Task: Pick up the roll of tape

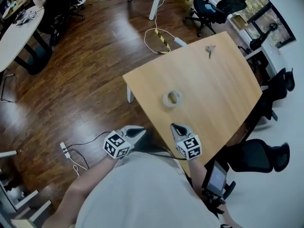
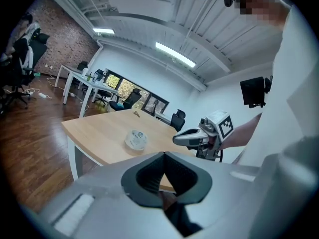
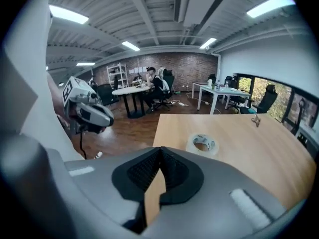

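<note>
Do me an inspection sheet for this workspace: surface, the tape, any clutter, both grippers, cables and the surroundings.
Surface: light wooden table, top mostly bare.
Job's things: roll of tape lies flat near the table's middle, untouched.
Clutter: one small metal item near the far corner; too small to identify.
Grippers: left gripper shut and empty, off the table's near edge; right gripper shut and empty, at the near edge, short of the tape.
Cables: power strip with its lead on the floor at left; looped white cable on the floor beyond the table.
Surroundings: dark wood floor; office chair behind the table; another desk at far left.
</note>
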Available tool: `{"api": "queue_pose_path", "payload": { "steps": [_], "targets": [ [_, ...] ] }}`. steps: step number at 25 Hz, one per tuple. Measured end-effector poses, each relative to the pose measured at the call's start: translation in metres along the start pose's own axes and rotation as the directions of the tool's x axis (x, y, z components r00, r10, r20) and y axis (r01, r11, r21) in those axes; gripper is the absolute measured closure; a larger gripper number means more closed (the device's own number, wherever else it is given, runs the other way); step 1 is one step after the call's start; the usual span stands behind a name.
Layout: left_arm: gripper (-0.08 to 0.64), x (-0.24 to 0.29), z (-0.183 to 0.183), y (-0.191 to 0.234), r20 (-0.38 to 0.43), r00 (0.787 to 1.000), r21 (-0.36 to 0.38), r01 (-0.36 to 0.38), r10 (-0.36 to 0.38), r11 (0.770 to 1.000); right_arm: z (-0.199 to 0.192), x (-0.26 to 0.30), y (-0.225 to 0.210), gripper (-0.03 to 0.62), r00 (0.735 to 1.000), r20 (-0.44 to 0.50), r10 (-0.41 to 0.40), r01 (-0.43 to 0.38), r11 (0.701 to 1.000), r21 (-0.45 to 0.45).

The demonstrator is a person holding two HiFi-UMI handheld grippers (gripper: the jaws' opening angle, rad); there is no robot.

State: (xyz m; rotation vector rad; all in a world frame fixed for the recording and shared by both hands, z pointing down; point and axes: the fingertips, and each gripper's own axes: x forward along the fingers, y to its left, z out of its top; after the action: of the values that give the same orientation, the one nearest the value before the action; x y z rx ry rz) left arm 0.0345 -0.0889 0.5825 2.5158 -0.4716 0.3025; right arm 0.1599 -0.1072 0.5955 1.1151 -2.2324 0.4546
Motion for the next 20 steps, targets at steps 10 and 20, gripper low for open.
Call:
{"api": "queue_pose_path", "payload": {
  "steps": [10, 20],
  "targets": [
    [0.554, 0.024, 0.017, 0.018, -0.026, 1.000, -0.007, -0.011, 0.011, 1.000, 0.010, 0.038, -0.037, 0.586, 0.995, -0.075, 0.068, -0.074, 0.994, -0.078],
    [0.554, 0.036, 0.022, 0.026, -0.072, 0.997, -0.011, -0.004, 0.003, 1.000, 0.026, 0.046, -0.073, 0.586, 0.991, -0.123, 0.052, -0.077, 0.976, -0.205]
  ]
}}
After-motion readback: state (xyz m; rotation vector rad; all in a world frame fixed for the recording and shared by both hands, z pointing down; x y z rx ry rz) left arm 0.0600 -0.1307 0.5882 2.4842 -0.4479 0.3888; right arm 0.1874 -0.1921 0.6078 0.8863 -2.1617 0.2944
